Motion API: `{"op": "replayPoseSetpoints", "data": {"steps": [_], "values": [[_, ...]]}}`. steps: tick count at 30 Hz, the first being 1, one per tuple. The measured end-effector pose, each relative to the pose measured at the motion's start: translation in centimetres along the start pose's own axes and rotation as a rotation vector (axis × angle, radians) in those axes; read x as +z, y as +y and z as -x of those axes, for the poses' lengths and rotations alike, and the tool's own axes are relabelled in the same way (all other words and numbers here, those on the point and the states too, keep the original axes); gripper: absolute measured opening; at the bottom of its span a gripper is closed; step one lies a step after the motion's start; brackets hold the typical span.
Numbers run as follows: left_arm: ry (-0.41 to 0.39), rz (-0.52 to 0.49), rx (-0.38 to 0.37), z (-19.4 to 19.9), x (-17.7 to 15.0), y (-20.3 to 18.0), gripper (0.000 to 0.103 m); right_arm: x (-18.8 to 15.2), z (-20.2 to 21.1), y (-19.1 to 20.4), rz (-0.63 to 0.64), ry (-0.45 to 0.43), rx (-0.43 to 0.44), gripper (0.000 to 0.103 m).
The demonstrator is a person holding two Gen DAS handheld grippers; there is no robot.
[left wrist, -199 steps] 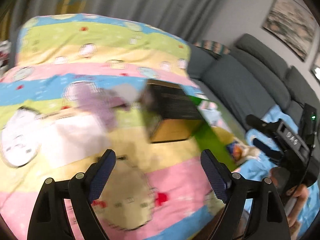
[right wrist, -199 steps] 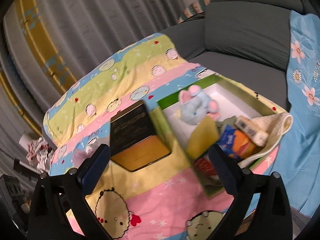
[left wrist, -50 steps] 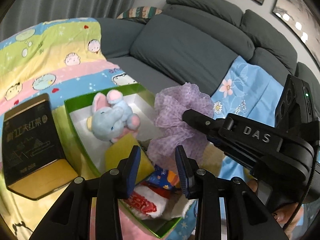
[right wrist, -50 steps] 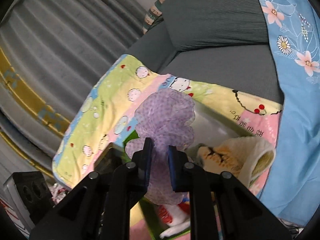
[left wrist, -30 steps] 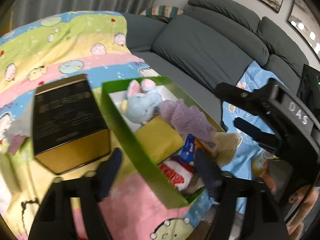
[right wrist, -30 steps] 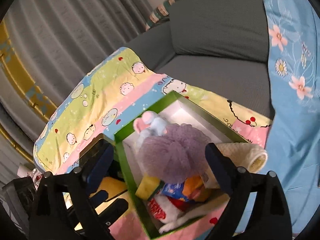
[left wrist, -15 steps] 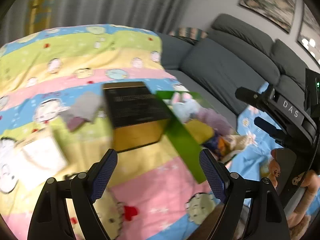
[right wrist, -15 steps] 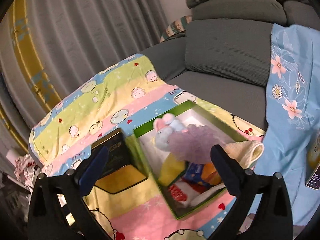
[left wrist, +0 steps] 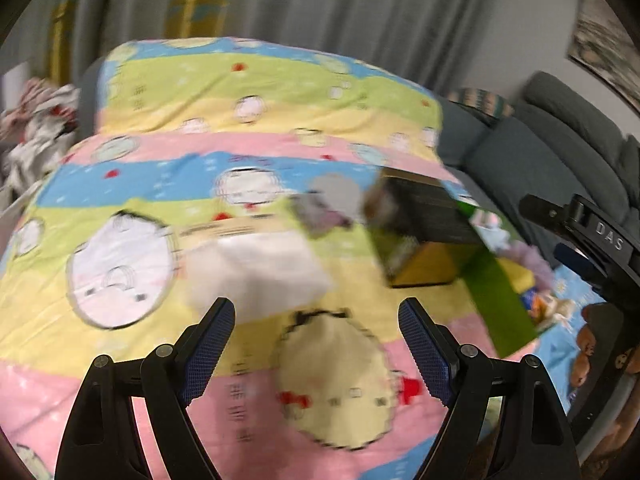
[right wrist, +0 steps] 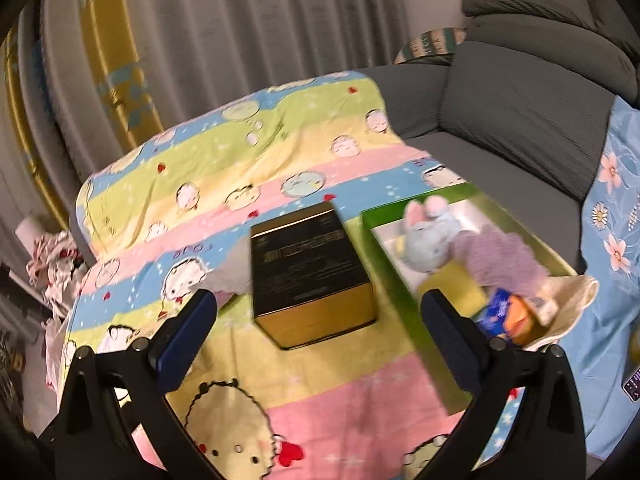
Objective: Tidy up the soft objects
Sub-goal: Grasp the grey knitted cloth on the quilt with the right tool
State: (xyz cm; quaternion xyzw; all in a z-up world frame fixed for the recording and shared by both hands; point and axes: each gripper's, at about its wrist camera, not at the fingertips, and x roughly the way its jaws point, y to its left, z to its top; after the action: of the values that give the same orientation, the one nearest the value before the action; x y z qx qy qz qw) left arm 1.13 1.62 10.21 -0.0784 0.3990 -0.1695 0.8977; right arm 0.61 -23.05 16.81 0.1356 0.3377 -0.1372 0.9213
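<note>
Left wrist view is motion-blurred: a white folded item and a grey-purple scrap on the striped cartoon blanket can't be identified. In the right wrist view the scrap is mostly hidden behind the black-and-gold box.

Green box sits just right of the black-and-gold box, near corner cut off behind the right claw finger. Inside: blue-grey plush toy at the far end, purple mesh puff against it, yellow piece under both, colourful packets at the near end, hard to read. Cream cloth drapes over the box's right edge.

Left claw: wide open, nothing between the pads, pointing down at the blanket over the cartoon face print.

Right claw: spread fully wide, empty, angled down toward the black-and-gold box; from the left wrist view only its black body shows at the right edge, with part of the person's hand below it.

Grey sofa behind; blue floral cloth at right, partly cropped.
</note>
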Motion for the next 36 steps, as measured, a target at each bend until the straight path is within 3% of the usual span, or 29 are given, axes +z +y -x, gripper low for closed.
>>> {"op": "replayPoseSetpoints", "data": {"steps": [8, 15, 19, 26, 30, 36], "values": [[-0.017, 0.109, 0.095, 1.0, -0.7, 6.2, 0.084, -0.7, -3.6, 6.7, 0.088, 0.102, 0.075, 0.102], [0.003, 0.142, 0.127, 0.2, -1.3, 9.1, 0.084, 0.5, -9.8, 11.0, 0.02, 0.31, 0.232, 0.101], [0.019, 0.158, 0.118, -0.4, -1.8, 10.3, 0.084, 0.7, -14.5, 12.8, -0.021, 0.403, 0.165, 0.099], [0.051, 0.177, 0.104, -1.8, -2.9, 11.6, 0.084, 0.1, -22.4, 15.1, 0.073, 0.525, 0.011, 0.089], [0.067, 0.195, 0.102, -2.3, -3.3, 12.1, 0.084, 0.4, -24.9, 15.4, 0.13, 0.533, -0.062, 0.085], [0.082, 0.214, 0.099, -2.7, -3.8, 12.7, 0.084, 0.0, -26.9, 15.2, 0.164, 0.545, -0.087, 0.069]]}}
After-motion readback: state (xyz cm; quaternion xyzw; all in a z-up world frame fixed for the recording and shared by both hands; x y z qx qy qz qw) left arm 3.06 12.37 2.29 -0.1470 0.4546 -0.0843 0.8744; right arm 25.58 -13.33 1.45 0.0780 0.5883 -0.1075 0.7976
